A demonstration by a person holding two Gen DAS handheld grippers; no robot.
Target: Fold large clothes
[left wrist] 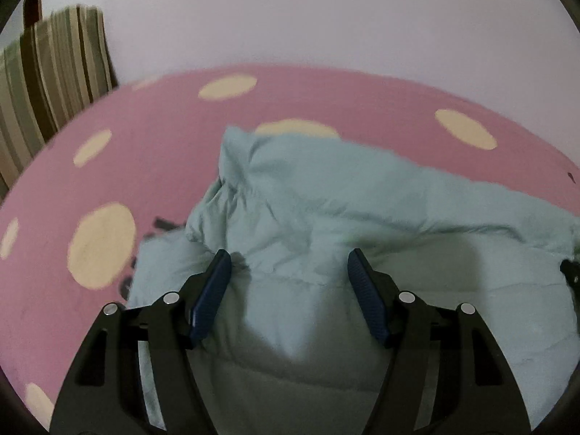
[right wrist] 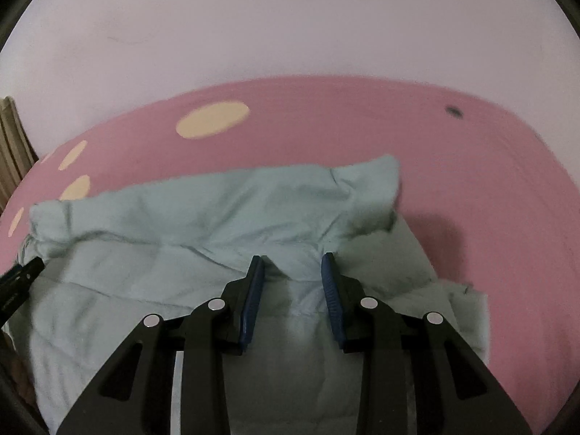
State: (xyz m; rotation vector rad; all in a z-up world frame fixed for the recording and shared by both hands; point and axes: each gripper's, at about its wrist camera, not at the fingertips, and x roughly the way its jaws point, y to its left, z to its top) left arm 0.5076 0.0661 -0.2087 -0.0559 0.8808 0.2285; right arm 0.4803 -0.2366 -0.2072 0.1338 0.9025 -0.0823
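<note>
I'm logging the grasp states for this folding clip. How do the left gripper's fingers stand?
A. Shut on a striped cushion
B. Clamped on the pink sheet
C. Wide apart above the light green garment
C: the left gripper has its blue pads spread wide over the light green garment, with nothing pinched between them.

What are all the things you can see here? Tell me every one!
puffy jacket: one, pale blue-green, lying rumpled on the pink cover, right under both grippers.
pink cover: one, pink with cream spots, spread under the jacket.
striped fabric: one piece, brown, green and cream stripes, far left edge beyond the cover.
wall: one, plain pale, behind everything.
dark spot: one, small, on the cover at far right.
left gripper: one, black with blue pads, open wide over the jacket.
right gripper: one, black with blue pads, a fold of jacket between its pads; whether it pinches is unclear.
</note>
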